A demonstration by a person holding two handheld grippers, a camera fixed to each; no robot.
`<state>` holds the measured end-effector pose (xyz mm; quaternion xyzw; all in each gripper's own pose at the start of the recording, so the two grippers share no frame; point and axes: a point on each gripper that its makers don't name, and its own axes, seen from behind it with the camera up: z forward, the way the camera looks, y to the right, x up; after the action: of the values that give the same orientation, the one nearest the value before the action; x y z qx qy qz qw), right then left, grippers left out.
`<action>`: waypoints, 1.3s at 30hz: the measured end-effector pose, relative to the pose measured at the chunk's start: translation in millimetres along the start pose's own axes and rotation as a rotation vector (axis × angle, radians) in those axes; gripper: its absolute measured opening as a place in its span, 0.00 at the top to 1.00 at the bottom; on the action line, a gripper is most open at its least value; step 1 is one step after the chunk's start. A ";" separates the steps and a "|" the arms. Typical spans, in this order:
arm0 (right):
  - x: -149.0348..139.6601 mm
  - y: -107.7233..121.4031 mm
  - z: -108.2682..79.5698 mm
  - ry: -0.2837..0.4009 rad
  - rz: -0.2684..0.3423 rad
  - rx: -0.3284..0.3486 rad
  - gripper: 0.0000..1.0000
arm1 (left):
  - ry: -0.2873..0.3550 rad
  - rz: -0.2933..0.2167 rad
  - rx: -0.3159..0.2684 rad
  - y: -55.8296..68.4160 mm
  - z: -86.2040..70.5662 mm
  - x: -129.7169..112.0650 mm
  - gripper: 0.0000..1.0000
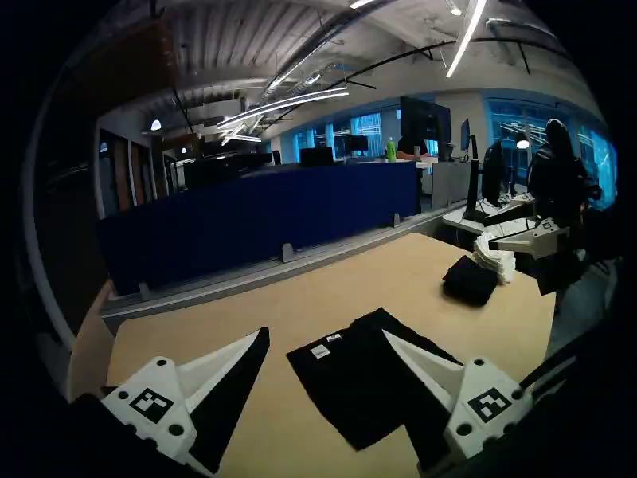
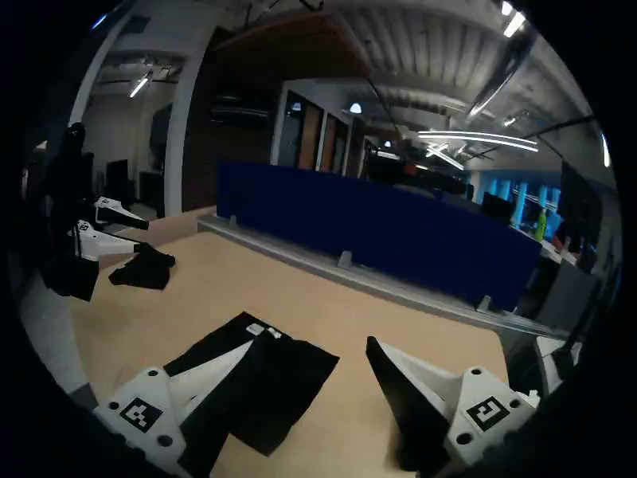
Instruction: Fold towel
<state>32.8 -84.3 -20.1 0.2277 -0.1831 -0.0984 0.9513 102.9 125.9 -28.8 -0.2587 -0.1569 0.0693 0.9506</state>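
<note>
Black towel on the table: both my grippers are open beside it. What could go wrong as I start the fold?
The black towel seems to lie in offset layers, so the left gripper might pinch only the top one and drag the fold askew. In the right gripper view, a dark finger of the right gripper covers part of the towel; black on black in dim light, you may misjudge its corner.

Light wooden table (image 1: 382, 279) had a flat black towel (image 1: 358, 382) on it. Well apart from that towel sat a dark folded pile (image 1: 470, 280), white stack (image 1: 495, 259) just beside.
</note>
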 end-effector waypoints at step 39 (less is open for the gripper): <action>-263.0 -72.9 60.4 -0.431 -0.008 0.165 0.01 | -0.511 -0.059 -0.193 61.6 49.0 -274.3 0.06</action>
<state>-238.8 -100.9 -84.0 0.2790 -0.3885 -0.1332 0.8680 -174.8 143.3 -92.4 -0.3177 -0.4050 0.0893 0.8527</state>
